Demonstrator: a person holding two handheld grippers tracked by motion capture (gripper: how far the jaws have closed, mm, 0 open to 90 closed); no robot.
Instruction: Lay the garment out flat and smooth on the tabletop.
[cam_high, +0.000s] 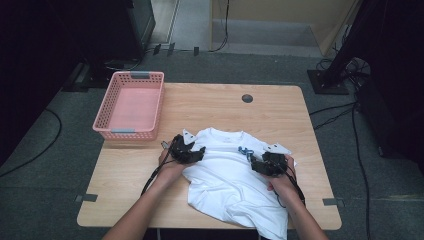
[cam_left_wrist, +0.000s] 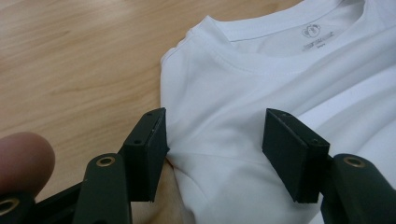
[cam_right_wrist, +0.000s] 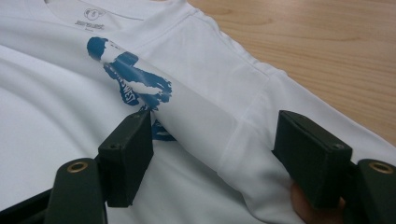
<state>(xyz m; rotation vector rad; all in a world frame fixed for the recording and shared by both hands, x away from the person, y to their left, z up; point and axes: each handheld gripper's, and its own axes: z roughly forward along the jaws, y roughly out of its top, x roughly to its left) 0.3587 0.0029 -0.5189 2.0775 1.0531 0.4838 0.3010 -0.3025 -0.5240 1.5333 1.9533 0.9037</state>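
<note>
White T-shirt (cam_high: 230, 170) between both grippers' jaws

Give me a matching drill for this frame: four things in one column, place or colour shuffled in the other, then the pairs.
Things:
1. basket
2. T-shirt
3. left tool
4. print on the shirt

Descriptions:
A. blue
B. pink, at the table's far left corner
C. white, lying on the table before the person
D. jaws open over the shirt's left shoulder area

Pairs: 1-B, 2-C, 3-D, 4-A
</note>
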